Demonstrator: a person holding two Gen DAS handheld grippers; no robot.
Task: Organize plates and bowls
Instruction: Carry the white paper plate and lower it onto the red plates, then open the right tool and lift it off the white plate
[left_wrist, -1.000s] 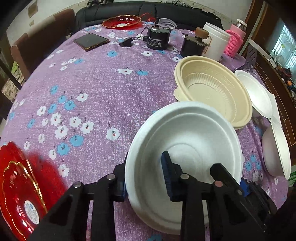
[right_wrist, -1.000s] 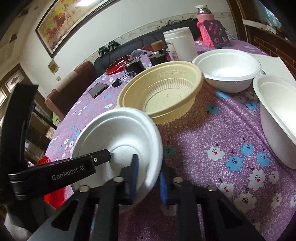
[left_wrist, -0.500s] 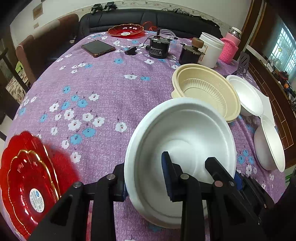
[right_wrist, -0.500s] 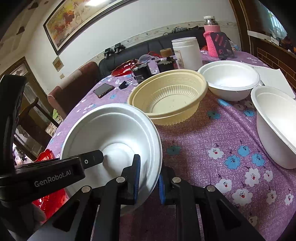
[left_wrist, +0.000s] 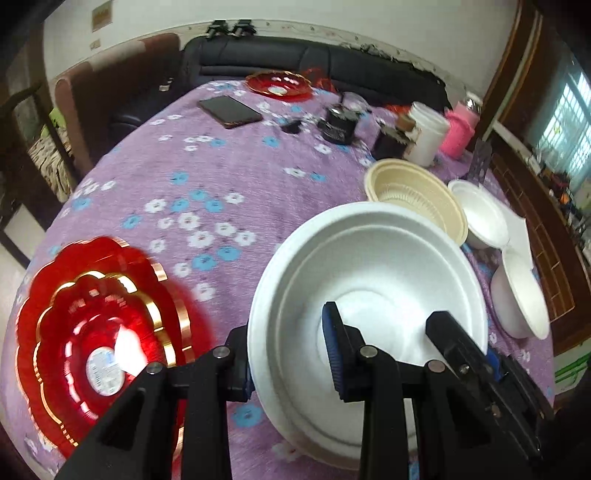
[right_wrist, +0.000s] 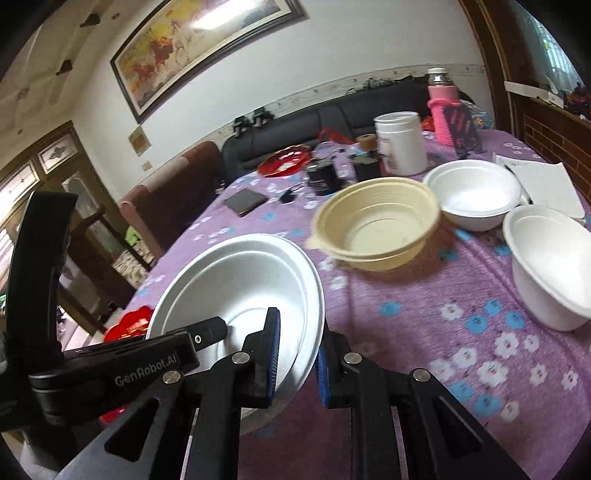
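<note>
Two grippers, left gripper (left_wrist: 288, 354) and right gripper (right_wrist: 295, 354), clamp my round white foam bowl (left_wrist: 369, 280), now lifted off the purple floral tablecloth (left_wrist: 192, 177); ribbed beige plastic bowl (left_wrist: 413, 195) waits at one o'clock, likely for stacking.

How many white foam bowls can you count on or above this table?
3: the held bowl, gripped by the left claw and right claw; the far bowl behind the beige bowl; the near-right bowl. Stacked ones may hide.
</note>
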